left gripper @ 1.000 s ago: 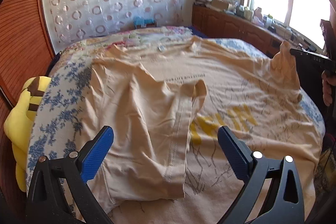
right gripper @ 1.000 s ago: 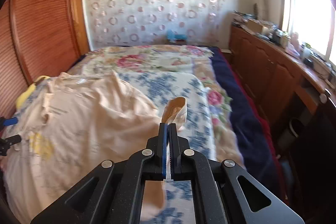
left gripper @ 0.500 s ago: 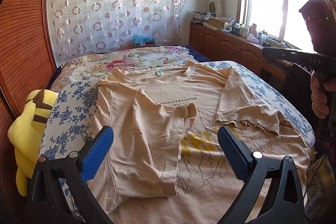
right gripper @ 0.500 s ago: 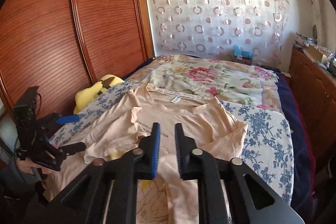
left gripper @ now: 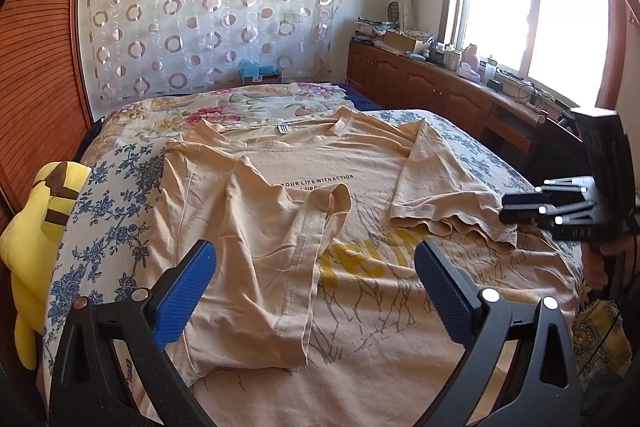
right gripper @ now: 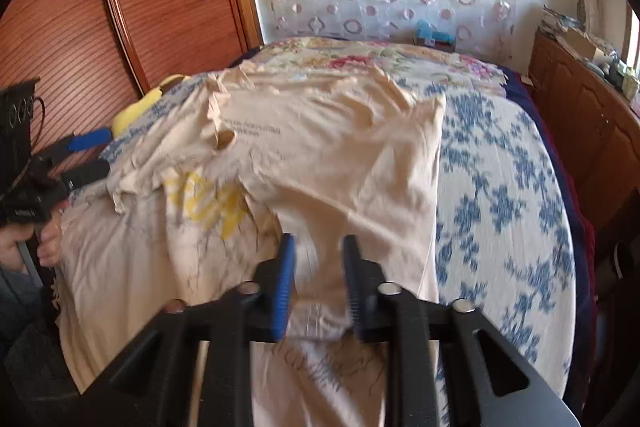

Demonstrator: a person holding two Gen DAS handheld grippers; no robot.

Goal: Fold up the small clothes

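1. We see a peach cotton T-shirt (left gripper: 360,163) lying flat and creased on the bed's blue-flowered white cover (left gripper: 116,195), both short sleeves folded in over its chest.
2. Its long axis runs from the near hem to the collar at the far side, toward the circle-patterned sheer curtain (left gripper: 208,7).
3. Our left gripper (left gripper: 316,287) hangs over the shirt's folded left side with its blue ribbed pads (left gripper: 184,291) spread wide, gripping nothing.
4. Our right gripper (right gripper: 318,283) is partly parted above the right sleeve; blur hides whether the cloth between the pads is touched.
5. The yellow plush toy (left gripper: 36,247) is partly cut off at the bed's left edge.
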